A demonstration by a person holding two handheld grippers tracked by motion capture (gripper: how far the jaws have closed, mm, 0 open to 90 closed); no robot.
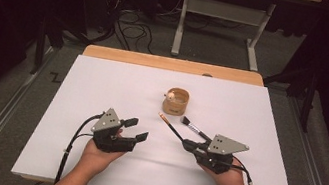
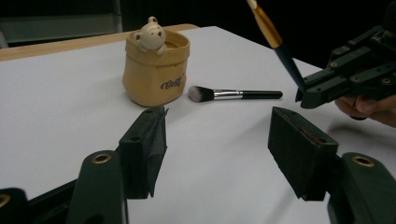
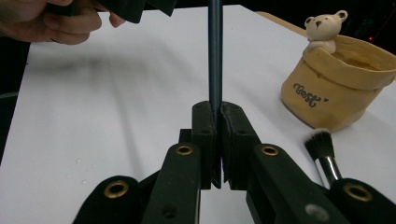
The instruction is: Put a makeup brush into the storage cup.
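My right gripper point(image 1: 187, 143) point(image 3: 218, 106) is shut on the dark blue handle of a thin brush point(image 1: 169, 125) point(image 3: 215, 51). Its orange ferrule end points toward a tan pot point(image 1: 175, 102) point(image 3: 337, 88) with a small bear figure on its rim. A black-handled makeup brush point(image 1: 194, 126) point(image 2: 233, 94) lies flat on the white board beside the pot. My left gripper point(image 1: 137, 129) point(image 2: 218, 114) is open with nothing between its fingers, low over the board to the left. In the left gripper view, the thin brush point(image 2: 274, 39) rises slanted from the right gripper point(image 2: 306, 95).
A white board point(image 1: 102, 87) covers the wooden table, whose bare edge point(image 1: 172, 64) shows at the far side. Beyond it, on the floor, are cables and a white desk frame point(image 1: 179, 29). A hand point(image 3: 60, 21) holding the left gripper shows at the top left of the right gripper view.
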